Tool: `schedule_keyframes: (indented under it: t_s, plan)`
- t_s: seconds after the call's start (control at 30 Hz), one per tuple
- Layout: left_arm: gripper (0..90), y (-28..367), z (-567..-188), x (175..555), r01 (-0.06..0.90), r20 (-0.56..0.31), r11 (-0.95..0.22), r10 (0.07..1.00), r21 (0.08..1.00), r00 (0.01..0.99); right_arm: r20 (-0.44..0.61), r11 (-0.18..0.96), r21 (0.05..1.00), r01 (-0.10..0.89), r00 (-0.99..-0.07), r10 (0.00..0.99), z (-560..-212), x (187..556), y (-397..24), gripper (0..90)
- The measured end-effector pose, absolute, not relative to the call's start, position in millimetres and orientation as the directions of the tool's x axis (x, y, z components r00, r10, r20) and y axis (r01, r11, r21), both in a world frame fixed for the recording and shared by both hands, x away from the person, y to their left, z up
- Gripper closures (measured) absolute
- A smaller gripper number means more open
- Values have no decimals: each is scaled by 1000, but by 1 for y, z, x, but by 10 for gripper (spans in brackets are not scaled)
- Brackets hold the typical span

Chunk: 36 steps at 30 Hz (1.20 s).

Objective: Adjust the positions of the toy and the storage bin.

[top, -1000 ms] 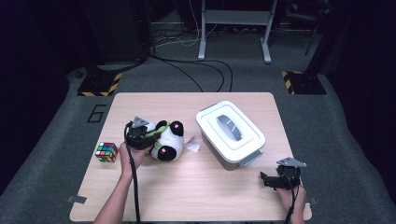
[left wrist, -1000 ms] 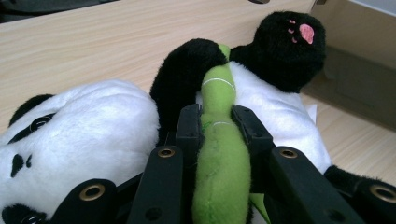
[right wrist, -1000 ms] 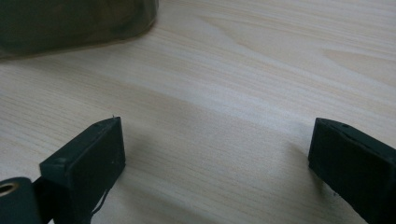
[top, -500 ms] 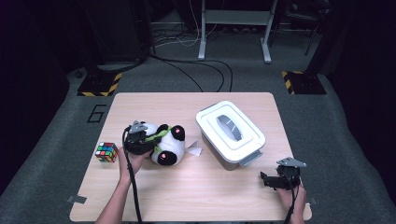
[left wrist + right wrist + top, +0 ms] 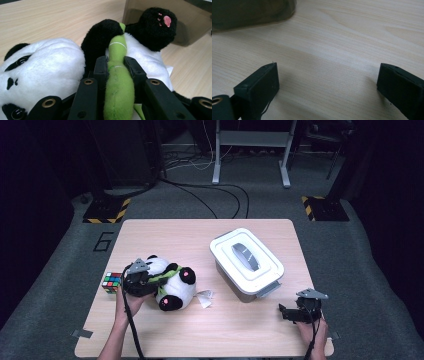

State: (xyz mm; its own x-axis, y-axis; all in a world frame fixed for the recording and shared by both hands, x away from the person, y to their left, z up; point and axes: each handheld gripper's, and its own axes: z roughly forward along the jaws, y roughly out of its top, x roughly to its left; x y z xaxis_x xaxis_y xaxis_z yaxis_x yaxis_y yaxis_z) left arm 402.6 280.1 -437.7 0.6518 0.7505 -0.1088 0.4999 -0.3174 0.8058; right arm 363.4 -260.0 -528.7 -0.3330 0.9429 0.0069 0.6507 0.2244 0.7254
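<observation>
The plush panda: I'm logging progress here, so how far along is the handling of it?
Done: the left gripper has shut on the green plush stalk of the plush panda.
In hand: the panda lies gripped on the table, beside the puzzle cube.
Left: likely moving it somewhere, perhaps to the white bin, whose lid is on. The right gripper rests open, holding nothing.

Light wooden table point(image 5: 165, 232) on grey carpet.
On it lie a plush panda point(image 5: 172, 282), a colour cube point(image 5: 112, 282), a white lidded box point(image 5: 246, 263) and a paper scrap point(image 5: 205, 298).
</observation>
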Motion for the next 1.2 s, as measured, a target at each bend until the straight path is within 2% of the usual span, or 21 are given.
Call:
schedule_keyframes:
  t_s: [0.4,0.73,0.83,0.9,1.03,1.2]
  plan:
    - [740,289,-433,393,458,-94,-389,672,799,735,6,224,726,651,-332,943,-529,363,-260,34]
    - [733,295,-435,385,452,-106,-404,642,795,760,4,225,725,651,-331,944,-529,363,-260,34]
    - [642,298,-437,383,465,-123,-373,660,803,741,4,225,725,651,-330,944,-529,363,-260,34]
    - [500,299,-434,381,470,-129,-352,675,810,727,4,225,725,651,-330,944,-529,363,-260,34]
    - [288,303,-424,371,466,-120,-318,709,826,695,3,225,725,651,-330,944,-529,363,-260,34]
    - [165,318,-415,353,456,-118,-268,745,848,657,3,225,725,651,-329,944,-529,363,-260,34]
